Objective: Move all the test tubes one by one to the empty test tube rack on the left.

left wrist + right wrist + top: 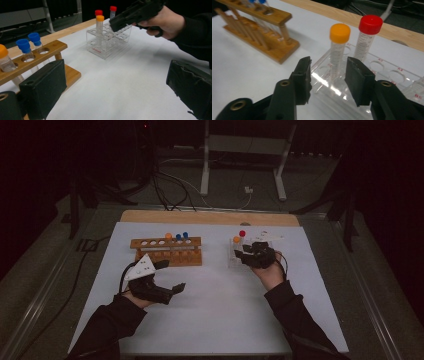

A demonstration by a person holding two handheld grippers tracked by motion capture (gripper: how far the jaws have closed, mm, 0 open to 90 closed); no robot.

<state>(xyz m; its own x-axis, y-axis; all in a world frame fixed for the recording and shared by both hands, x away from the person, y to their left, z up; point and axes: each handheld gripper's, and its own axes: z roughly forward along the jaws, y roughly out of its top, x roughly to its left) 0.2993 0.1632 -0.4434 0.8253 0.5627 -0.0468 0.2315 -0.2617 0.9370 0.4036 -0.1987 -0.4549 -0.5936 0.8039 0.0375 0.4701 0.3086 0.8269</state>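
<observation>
The orange-capped clear plastic tube [338,53] stands upright in the transparent acrylic rack [387,75] toward the surface's far right edge, between the part-open, not yet touching pads of the right tool [328,80]. It looks light, stiff and slippery, so gripping the barrel just under the cap seems safest. The left tool [167,277] hangs wide open and empty near the wooden rack [167,251].

Dim and grainy from above, dark beyond the white table [210,310]; brighter up close, glare on the clear rack [332,87], near jaws soft.
</observation>
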